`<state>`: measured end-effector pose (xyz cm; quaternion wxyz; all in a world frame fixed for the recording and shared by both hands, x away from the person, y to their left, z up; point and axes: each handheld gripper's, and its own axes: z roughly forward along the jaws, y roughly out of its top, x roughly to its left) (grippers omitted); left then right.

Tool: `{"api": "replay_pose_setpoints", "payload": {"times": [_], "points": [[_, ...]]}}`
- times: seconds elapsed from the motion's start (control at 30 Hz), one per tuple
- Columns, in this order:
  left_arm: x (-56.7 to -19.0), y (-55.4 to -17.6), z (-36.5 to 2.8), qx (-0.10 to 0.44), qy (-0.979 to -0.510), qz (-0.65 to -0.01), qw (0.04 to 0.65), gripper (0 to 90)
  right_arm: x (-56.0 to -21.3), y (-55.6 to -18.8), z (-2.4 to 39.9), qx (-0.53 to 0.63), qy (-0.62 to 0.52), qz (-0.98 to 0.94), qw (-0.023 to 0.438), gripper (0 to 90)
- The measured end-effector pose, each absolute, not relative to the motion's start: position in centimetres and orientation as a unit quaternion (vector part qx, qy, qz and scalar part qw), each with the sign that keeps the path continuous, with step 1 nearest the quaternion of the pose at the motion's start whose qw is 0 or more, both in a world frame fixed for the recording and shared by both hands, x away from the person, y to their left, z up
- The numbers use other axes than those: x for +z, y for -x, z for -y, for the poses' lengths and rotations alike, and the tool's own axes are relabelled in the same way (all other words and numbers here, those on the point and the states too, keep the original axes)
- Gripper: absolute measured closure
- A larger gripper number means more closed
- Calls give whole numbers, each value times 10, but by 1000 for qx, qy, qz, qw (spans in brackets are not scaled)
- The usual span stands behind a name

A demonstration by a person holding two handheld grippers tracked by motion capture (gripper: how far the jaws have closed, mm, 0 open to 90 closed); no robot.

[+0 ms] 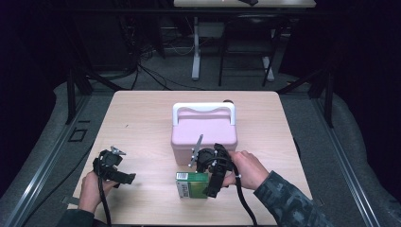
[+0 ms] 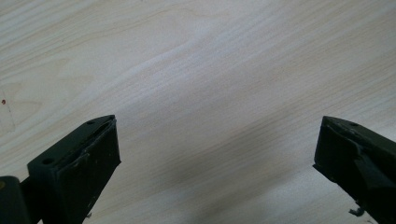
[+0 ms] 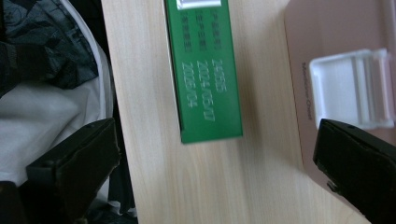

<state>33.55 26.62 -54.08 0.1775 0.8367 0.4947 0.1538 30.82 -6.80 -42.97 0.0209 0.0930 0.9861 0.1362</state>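
A pink box [image 1: 204,131] with a white handle [image 1: 203,109] stands closed in the middle of the wooden table [image 1: 142,123]. Its white front clasp [image 3: 350,88] and pink front wall [image 3: 327,42] appear in the right gripper view. In front of it lies a green carton [image 1: 191,184] with white print [image 3: 205,70]. My right gripper [image 1: 212,185] hangs open just above the carton's right end, jaws wide, nothing held. My left gripper [image 1: 124,178] is open over bare wood [image 2: 210,93] at the front left.
The table's front edge lies close below the carton, with the person's clothing [image 3: 42,93] beyond it. Another table's legs [image 1: 196,47] and cables [image 1: 142,66] stand on the dark floor behind. Bare wood lies left of the pink box.
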Motion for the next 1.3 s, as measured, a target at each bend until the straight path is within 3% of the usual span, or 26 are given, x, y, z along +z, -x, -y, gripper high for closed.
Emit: {"api": "replay_pose_setpoints", "payload": {"times": [0.57, 0.7, 0.73, 0.77, 0.83, 1.03, 1.3], "points": [[-541, -336, -266, 152, -838, -493, 175, 1, -437, -313, 27, 96, -45, -994, 11, 0], [-541, -336, -266, 152, -838, -494, 175, 1, -438, -316, 22, 90, -39, -995, 7, 150], [-541, -336, -266, 152, -838, -494, 175, 1, -438, -316, 22, 90, -39, -995, 7, 150], [-541, -336, -266, 152, -838, -494, 175, 2, -439, -317, 20, 87, -38, -995, 7, 239], [-541, -336, -266, 152, -838, -494, 175, 1, -440, -317, 18, 86, -40, -995, 7, 307], [-542, -336, -266, 150, -840, -492, 173, 1, -442, -317, 14, 67, -33, -997, 3, 423], [-542, -336, -266, 150, -840, -492, 170, 1, -445, -316, 7, 43, -28, -999, 14, 510]]}}
